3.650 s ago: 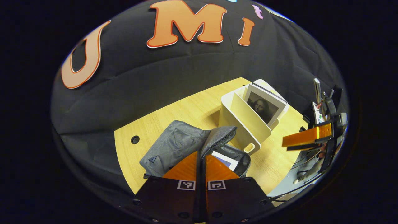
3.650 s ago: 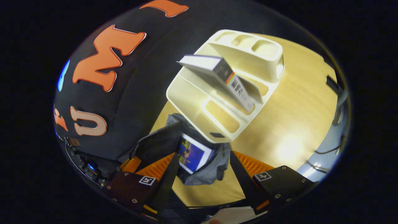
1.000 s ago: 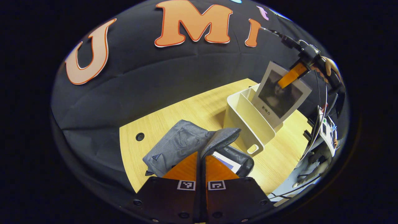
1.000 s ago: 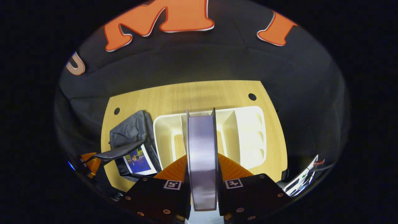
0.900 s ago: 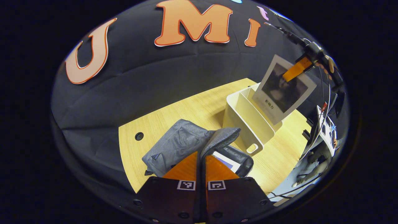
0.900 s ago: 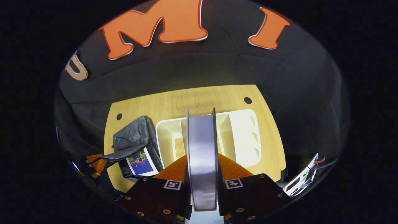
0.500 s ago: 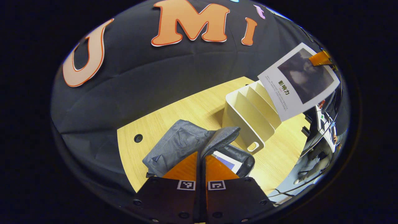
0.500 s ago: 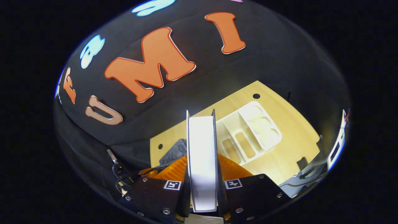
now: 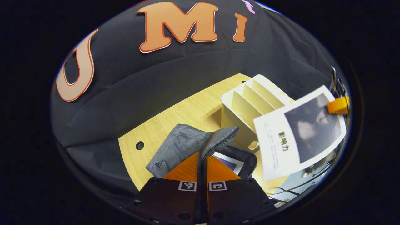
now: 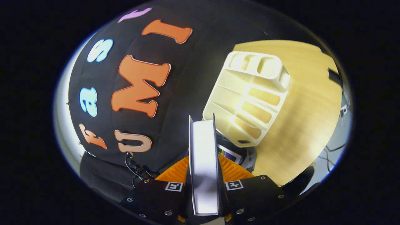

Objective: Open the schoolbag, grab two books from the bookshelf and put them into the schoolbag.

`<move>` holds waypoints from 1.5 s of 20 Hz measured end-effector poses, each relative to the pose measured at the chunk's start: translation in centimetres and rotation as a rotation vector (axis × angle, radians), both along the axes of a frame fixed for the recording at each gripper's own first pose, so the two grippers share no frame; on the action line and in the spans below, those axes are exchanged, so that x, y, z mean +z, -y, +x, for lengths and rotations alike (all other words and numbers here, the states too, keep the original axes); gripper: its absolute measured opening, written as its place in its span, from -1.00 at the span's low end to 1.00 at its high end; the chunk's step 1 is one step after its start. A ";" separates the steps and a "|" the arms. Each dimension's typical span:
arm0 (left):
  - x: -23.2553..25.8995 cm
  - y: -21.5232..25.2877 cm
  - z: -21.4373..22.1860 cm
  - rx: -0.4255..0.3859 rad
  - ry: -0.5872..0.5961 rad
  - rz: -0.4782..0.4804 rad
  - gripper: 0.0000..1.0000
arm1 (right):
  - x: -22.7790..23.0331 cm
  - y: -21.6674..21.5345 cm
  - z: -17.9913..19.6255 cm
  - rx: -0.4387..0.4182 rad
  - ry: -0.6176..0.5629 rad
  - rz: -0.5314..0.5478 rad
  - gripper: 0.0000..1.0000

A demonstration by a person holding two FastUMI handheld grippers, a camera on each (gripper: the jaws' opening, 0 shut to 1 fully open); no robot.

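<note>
Carrying the book (image 9: 300,136) clamped in the right tool (image 10: 203,175), left tool (image 9: 202,165) pinching the bag flap (image 9: 220,141), it risked snagging the mouth's 3 o'clock rim.

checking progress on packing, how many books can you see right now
2. One book is held in the air by the right gripper, beside the bookshelf. The other book lies inside the open schoolbag. More could be hidden in the bag.
</note>
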State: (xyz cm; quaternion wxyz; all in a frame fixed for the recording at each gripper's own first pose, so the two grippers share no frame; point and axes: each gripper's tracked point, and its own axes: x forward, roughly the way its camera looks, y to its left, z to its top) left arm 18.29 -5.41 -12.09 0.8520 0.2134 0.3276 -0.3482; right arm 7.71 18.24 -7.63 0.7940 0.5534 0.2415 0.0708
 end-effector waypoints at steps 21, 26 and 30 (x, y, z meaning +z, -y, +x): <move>1.4 1.6 -2.5 -0.057 0.033 0.050 -0.99 | -13.6 -12.2 12.1 -0.109 -0.073 0.183 -0.31; 1.8 2.8 -3.4 -0.075 0.010 0.014 -0.99 | -13.9 -13.6 14.2 -0.147 -0.052 0.177 -0.30; 1.7 3.5 -3.8 -0.076 -0.016 -0.025 -0.99 | -14.4 -15.9 14.9 -0.148 -0.076 0.160 -0.30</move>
